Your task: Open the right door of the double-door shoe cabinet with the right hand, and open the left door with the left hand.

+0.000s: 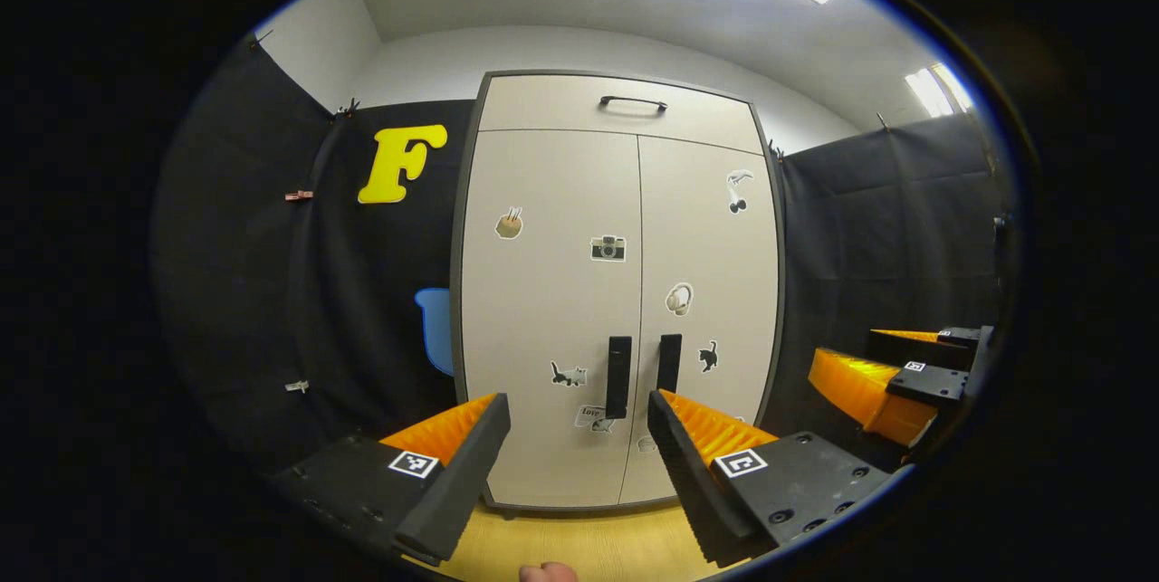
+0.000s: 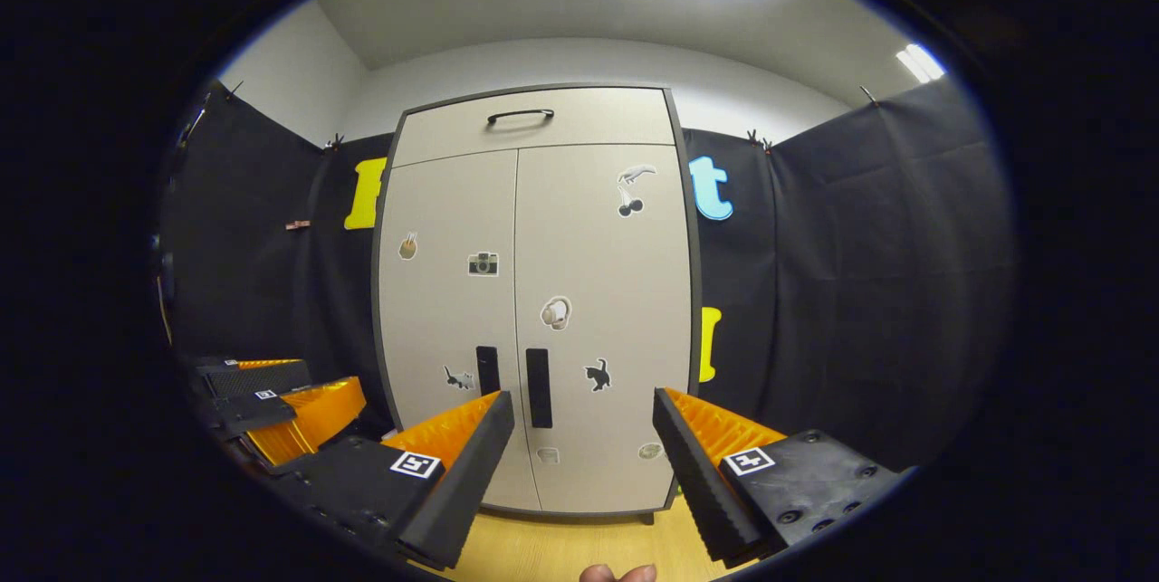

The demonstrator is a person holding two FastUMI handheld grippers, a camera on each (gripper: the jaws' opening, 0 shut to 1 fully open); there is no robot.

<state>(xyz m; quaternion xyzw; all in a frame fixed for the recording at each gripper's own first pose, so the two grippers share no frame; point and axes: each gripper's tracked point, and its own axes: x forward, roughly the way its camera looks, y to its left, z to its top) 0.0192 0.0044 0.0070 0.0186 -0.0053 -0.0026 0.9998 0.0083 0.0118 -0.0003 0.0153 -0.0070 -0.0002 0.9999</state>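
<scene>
— Where is the shoe cabinet (image 1: 619,292) now?

— It stands straight in front of me, on the wooden floor (image 1: 579,546), against the black cloth wall (image 1: 272,292). Both doors are closed. The left door (image 1: 548,310) and the right door (image 1: 711,310) meet in the middle, and the two dark vertical handles are just beside this line: the left handle (image 1: 618,376) and the right handle (image 1: 669,362). Above the doors there is a drawer (image 1: 625,116) with a curved handle (image 1: 633,101).

— And your fingers?

— My left gripper (image 1: 579,446) is released, its fingers are spread wide and hold nothing. In the left gripper view, the left handle is seen between them, but they are apart from the cabinet. My right gripper (image 2: 584,446) is also released and empty. In the right gripper view, the right handle (image 2: 538,387) is seen just beside its left finger, not touching.

— Can you see one gripper from the other?

— Yes. In the left gripper view the right gripper (image 1: 892,383) is at the right edge, and in the right gripper view the left gripper (image 2: 272,405) is at the left edge.

— Something on the doors?

— Small stickers, for example a camera (image 1: 608,248) and a black cat (image 1: 709,356).
</scene>
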